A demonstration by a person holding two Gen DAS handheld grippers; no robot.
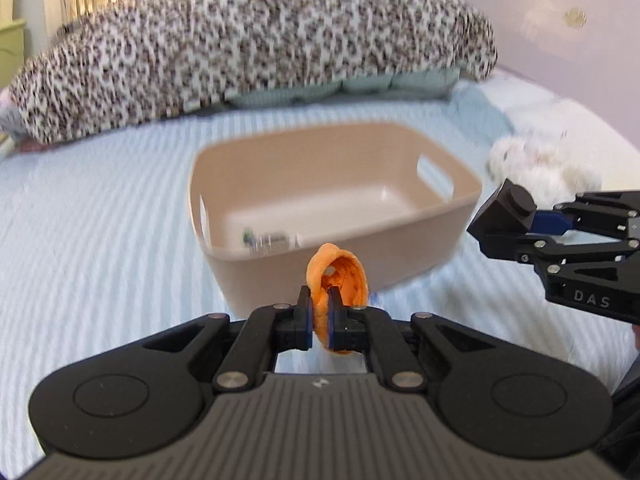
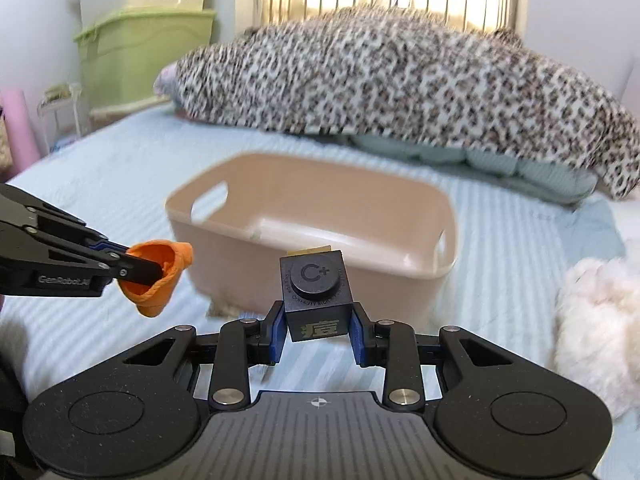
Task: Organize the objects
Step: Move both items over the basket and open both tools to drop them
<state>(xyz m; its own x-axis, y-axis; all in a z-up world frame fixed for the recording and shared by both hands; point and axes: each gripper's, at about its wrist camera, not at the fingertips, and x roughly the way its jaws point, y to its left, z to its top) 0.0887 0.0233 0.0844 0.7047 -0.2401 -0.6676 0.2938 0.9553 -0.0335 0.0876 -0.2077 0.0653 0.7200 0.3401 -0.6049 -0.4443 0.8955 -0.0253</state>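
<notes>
Left hand-held gripper [image 1: 319,312] is clamped on the rim of a soft orange cup [image 1: 337,280]; right hand-held gripper [image 2: 319,334] is closed on a black box [image 2: 316,294]. Both items hang in the air just short of the beige bin [image 1: 400,248], which sits on the bed [image 1: 100,220] straight ahead of both sets of fingers. Risks, as I read it: the cup is pinched only by its thin floppy edge, so it could fold and slip out before clearing the bin wall — or catch on the near rim. The two grippers are close together and could collide if both go in at once. The left view shows something small lying in the bin's near corner, too blurred to identify; the right view hides that behind the wall. The right view alone shows the box's "C+" lid and the green crate [image 2: 144,56] far left. A white fluffy toy [image 2: 596,320] lies right of the bin.
</notes>
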